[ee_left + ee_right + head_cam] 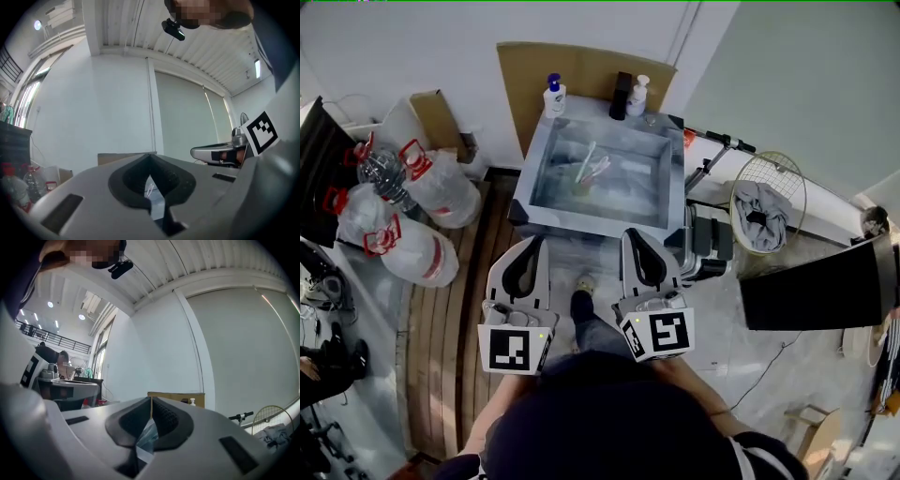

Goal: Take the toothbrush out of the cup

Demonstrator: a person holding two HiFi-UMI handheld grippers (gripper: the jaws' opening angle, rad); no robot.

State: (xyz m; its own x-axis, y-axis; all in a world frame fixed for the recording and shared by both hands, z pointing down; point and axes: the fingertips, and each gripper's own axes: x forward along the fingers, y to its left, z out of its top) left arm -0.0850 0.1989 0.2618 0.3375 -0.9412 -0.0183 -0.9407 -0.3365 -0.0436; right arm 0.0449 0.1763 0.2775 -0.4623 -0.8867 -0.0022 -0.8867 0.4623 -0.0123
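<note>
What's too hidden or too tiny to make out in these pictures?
Head view: the cup under the pale toothbrushes in the square grey basin is too tiny to outline.
Claw views: the grey left claw and right claw themselves block the basin.
Head view: the three plastic bottles' labels are too small.

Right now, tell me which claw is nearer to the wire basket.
Right. In the head view the right claw is left of the wire basket; the left claw is farther left, beyond it.
</note>
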